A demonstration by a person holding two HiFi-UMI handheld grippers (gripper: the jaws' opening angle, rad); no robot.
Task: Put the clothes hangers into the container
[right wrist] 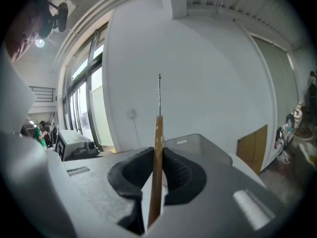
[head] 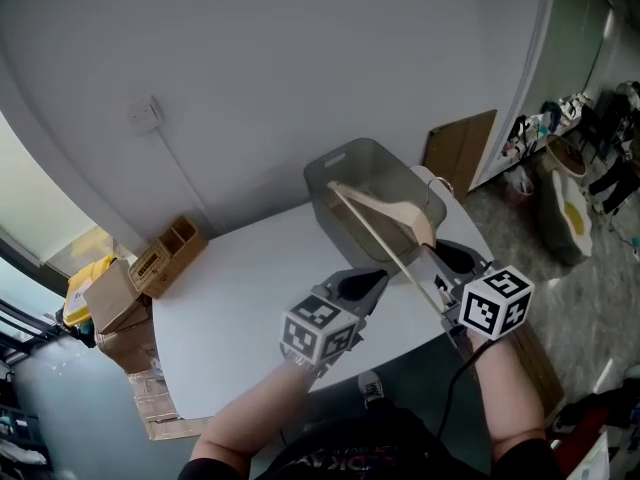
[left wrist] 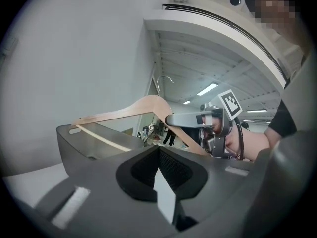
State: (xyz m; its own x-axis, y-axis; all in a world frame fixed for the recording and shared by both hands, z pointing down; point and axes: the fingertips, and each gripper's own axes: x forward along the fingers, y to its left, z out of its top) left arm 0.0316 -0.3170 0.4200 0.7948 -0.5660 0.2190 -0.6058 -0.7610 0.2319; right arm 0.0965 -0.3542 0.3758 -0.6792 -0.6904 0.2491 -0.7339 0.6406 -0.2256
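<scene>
Clothes hanger (head: pixel 388 209): pale natural wood, plain, with a silver metal hook (right wrist: pixel 159 90). Container (head: pixel 335 158): translucent smoke grey, no pattern. Table (head: pixel 240 308): plain white. Left gripper (head: pixel 365 286) and right gripper (head: pixel 455 260): mid-grey bodies with black ribbed pads. Each carries a white cube printed with black square markers. Wall (head: pixel 250 68): off-white to pale grey. Cardboard boxes (head: pixel 115 303): brown. Wooden organiser (head: pixel 170 253): tan.

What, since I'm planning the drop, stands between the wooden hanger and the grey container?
Nothing visible does. The right claw holds the wooden hanger with its far end over the open top of the grey container, which has no lid. The left claw sits beside the hanger over the table, off that path.
</scene>
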